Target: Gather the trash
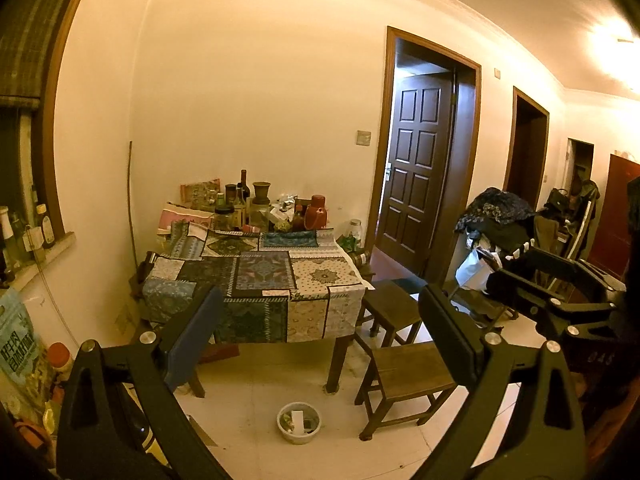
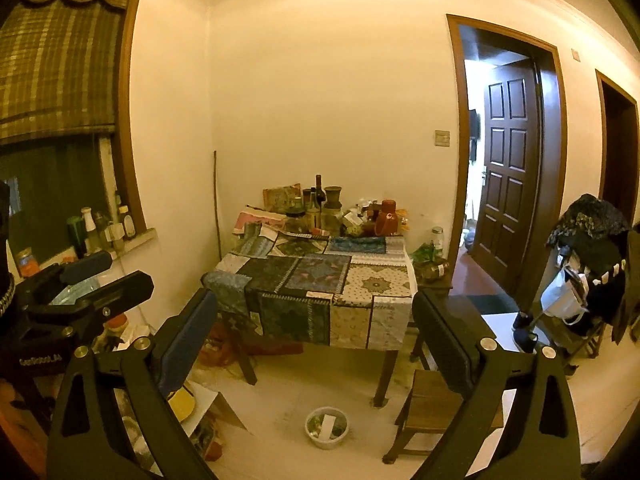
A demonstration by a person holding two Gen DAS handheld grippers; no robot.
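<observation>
Looking forward through the left wrist view, the left gripper (image 1: 316,336) fills the lower part of the frame with its fingers spread wide and nothing between them; the right gripper (image 1: 552,280) shows at the right edge, too side-on here to judge. Low and centre on the pale floor, just in front of a leg of the cloth-covered table (image 1: 256,276), sits a small white bin (image 1: 299,423) holding scraps, a white slip of paper standing among them. Two wooden stools (image 1: 404,372) stand to its right. In the right wrist view, the right gripper (image 2: 316,340) likewise spreads wide and bare across the bottom, and the left gripper (image 2: 96,276) appears at the left edge. The bin (image 2: 327,427) lies low and centre again, near the table leg, well apart from both tools. It looks like light, thin plastic, probably easy to tip or squash; pinching its rim wall seems the safest hold, while loose paper inside would be flimsy.
</observation>
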